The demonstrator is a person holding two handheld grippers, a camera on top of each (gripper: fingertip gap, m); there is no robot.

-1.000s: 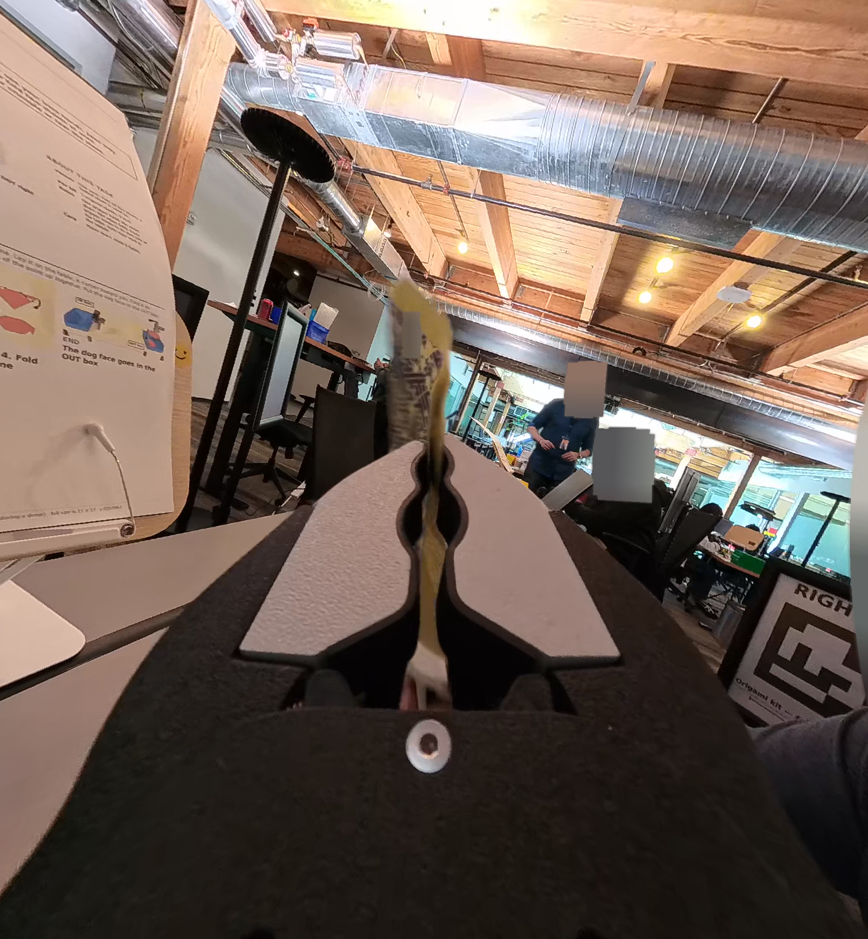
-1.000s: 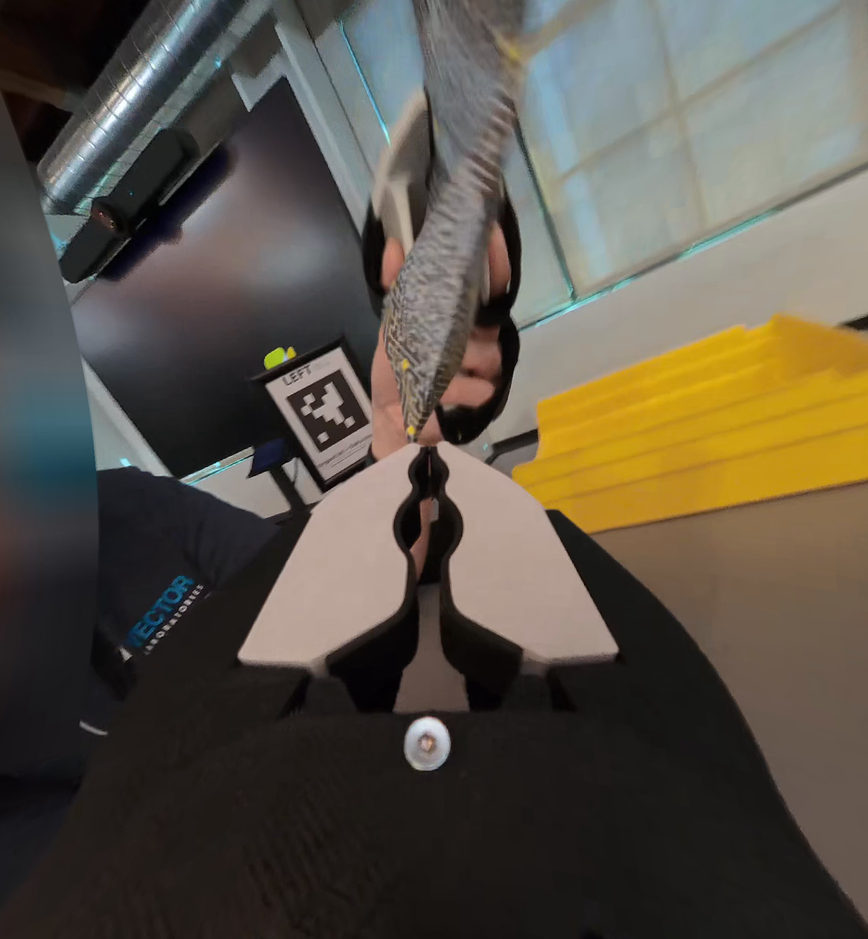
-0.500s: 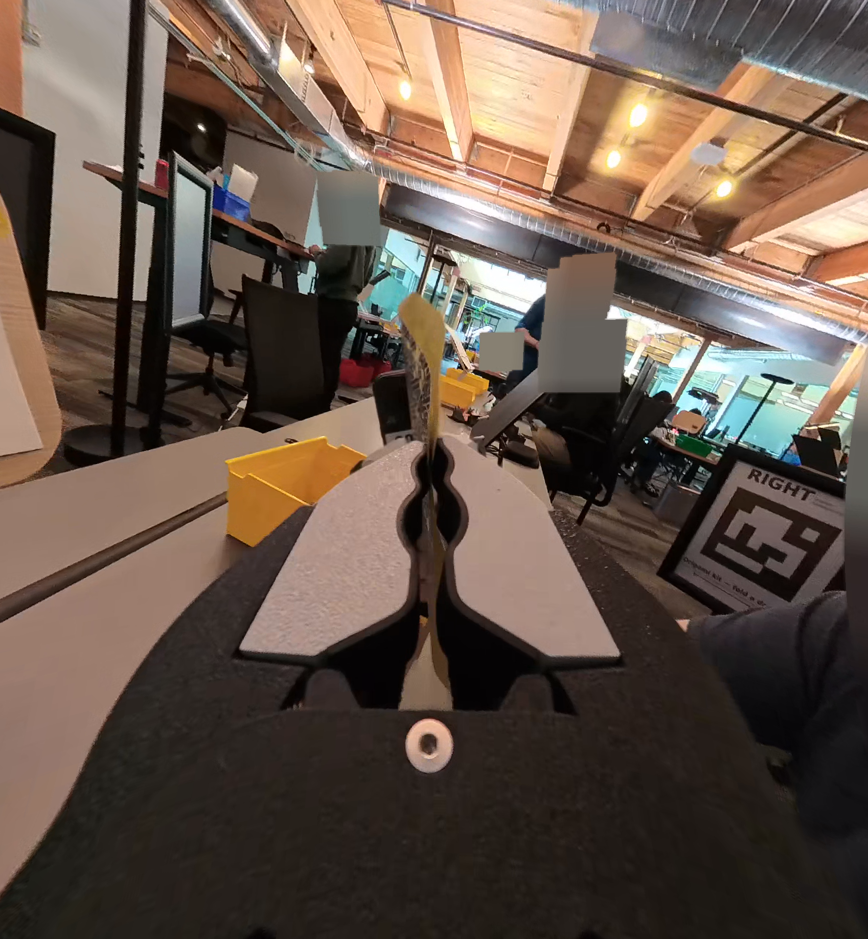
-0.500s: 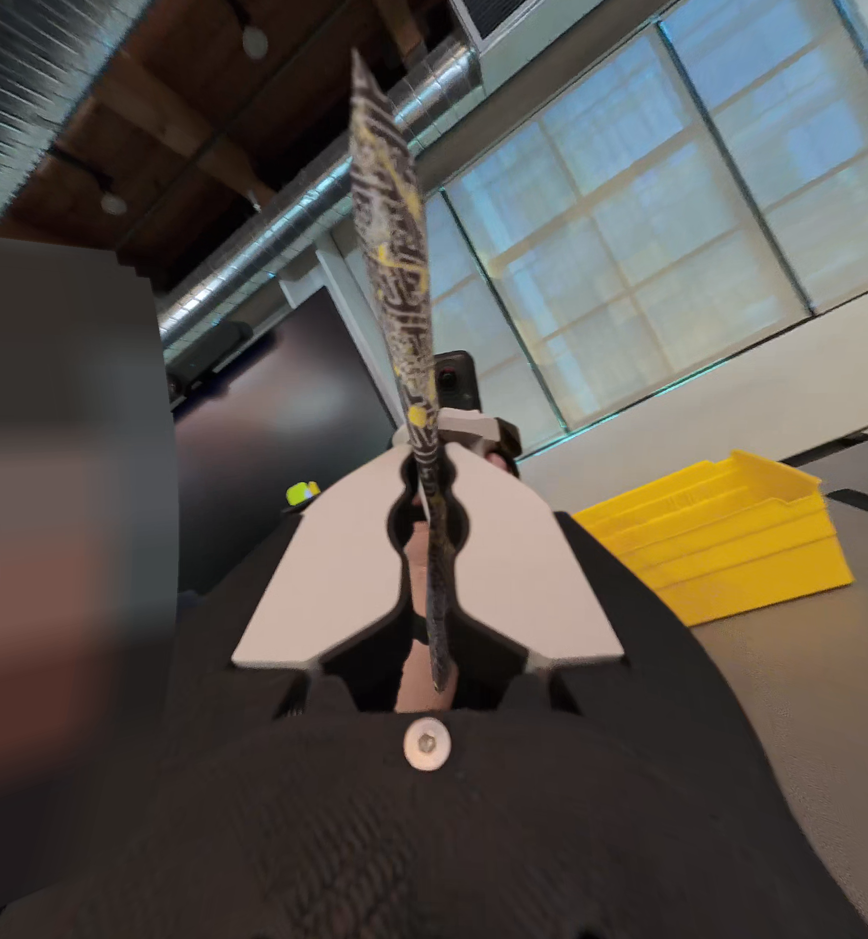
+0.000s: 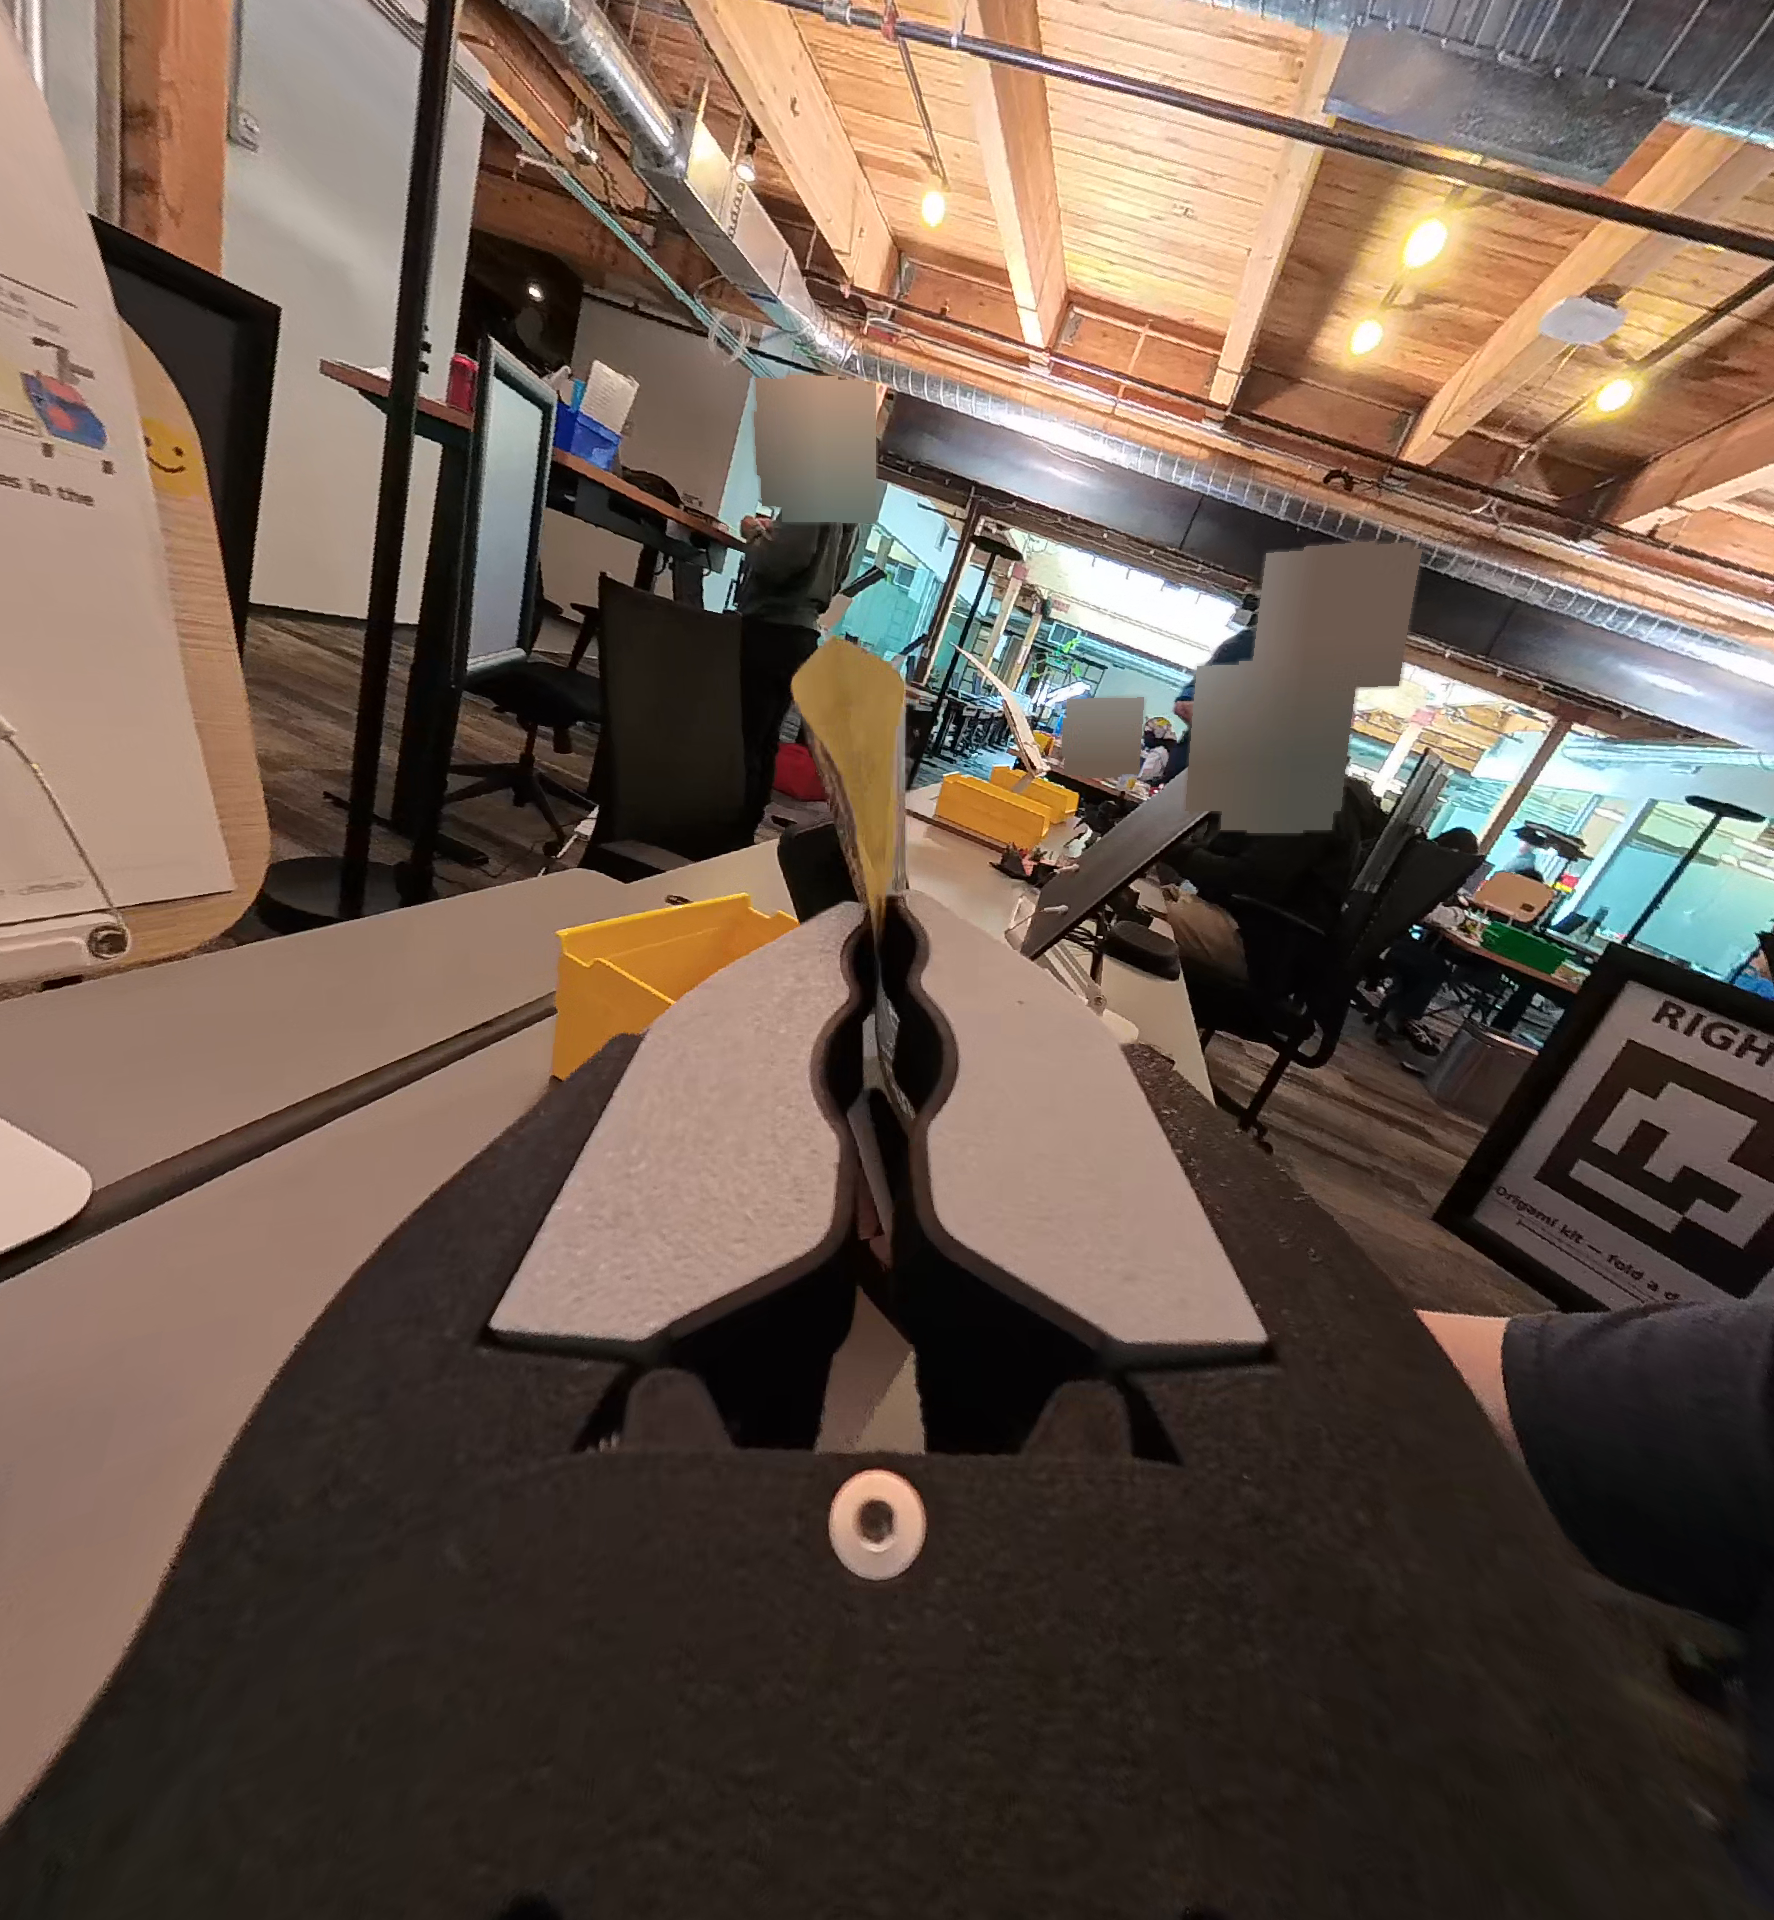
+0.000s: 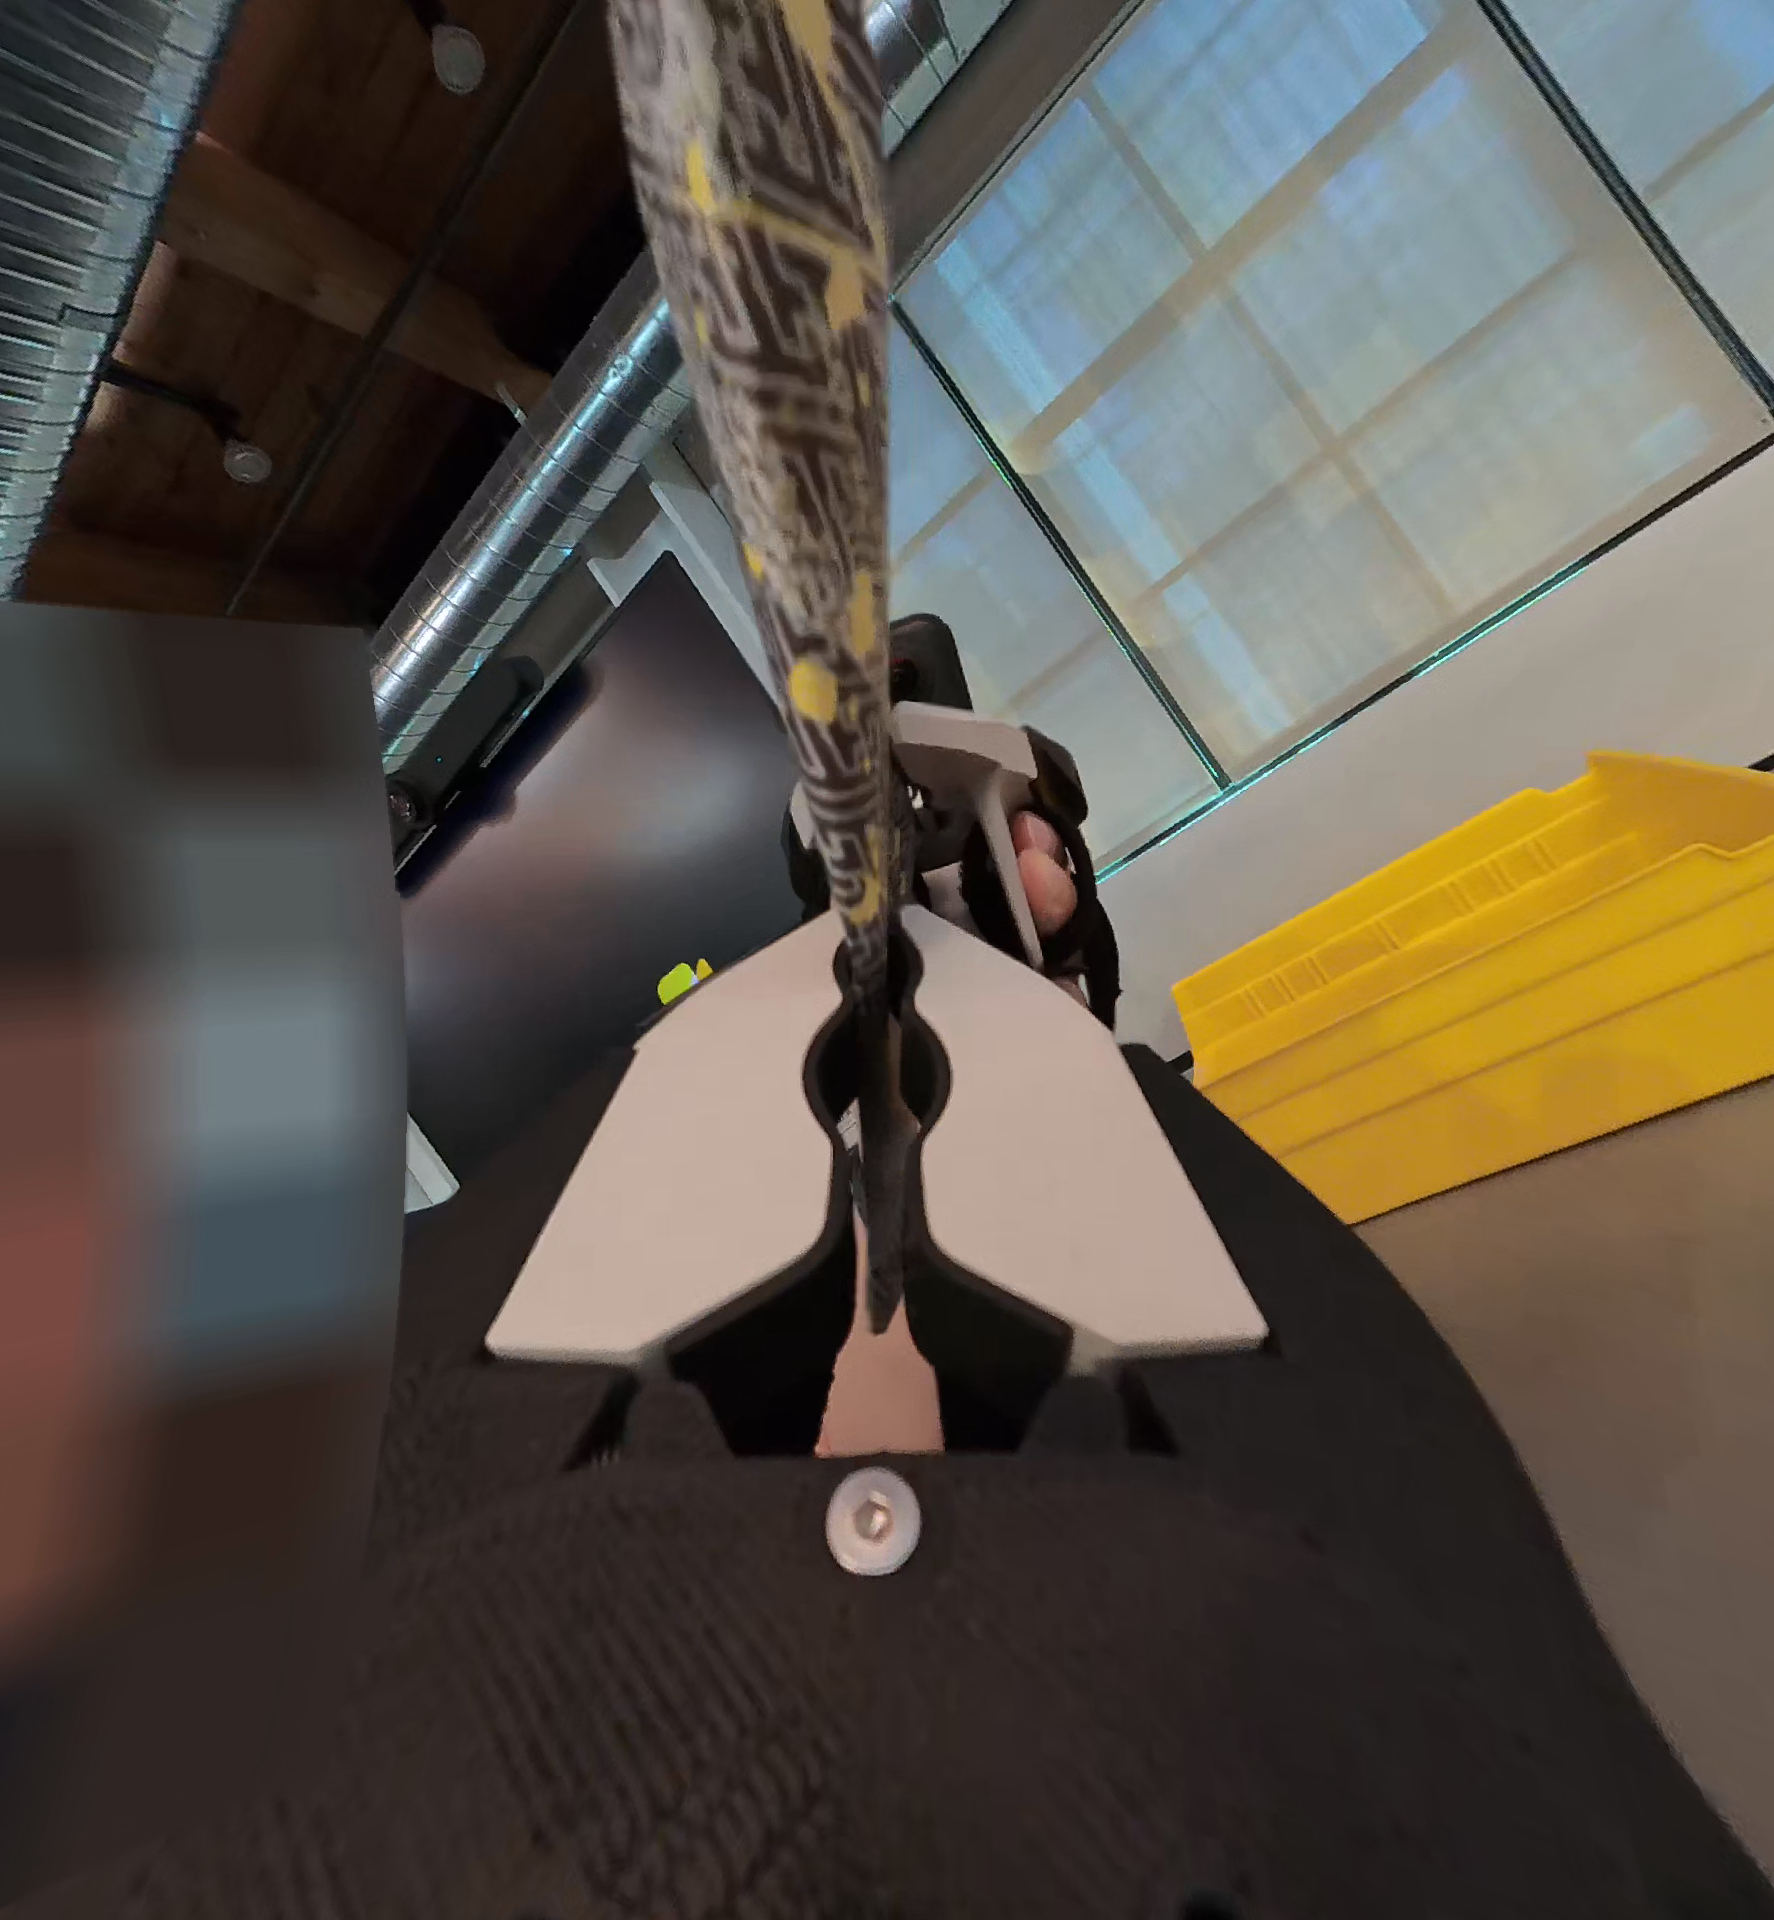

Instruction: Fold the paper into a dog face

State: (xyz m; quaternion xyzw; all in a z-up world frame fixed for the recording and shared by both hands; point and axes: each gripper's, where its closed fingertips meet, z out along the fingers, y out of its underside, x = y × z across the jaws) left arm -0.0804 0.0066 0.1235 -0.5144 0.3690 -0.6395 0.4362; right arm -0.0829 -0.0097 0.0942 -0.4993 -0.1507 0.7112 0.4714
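Note:
The paper is yellow on one side and black-and-white patterned with yellow spots on the other. In the left wrist view it (image 5: 855, 769) stands edge-on, rising out of my left gripper (image 5: 885, 920), which is shut on it. In the right wrist view the patterned side (image 6: 779, 343) rises tall out of my right gripper (image 6: 875, 930), which is also shut on it. Both grippers hold the paper in the air above the table, facing each other. The left gripper and a hand on it (image 6: 1008, 831) show just behind the paper in the right wrist view.
A grey table (image 5: 187, 1049) lies below. A yellow bin (image 5: 644, 961) stands ahead of the left gripper; stacked yellow bins (image 6: 1517, 977) stand at the right. An instruction sheet on a stand (image 5: 41, 623) is at the left, a framed marker card (image 5: 1672, 1143) at the right. People sit far behind. Only a small space, under 4 cm, lies between the two pairs of fingers.
The right gripper has closed on the paper's lower edge, which earlier hung just in front of its tips. The left gripper has tilted down and turned, keeping its hold.

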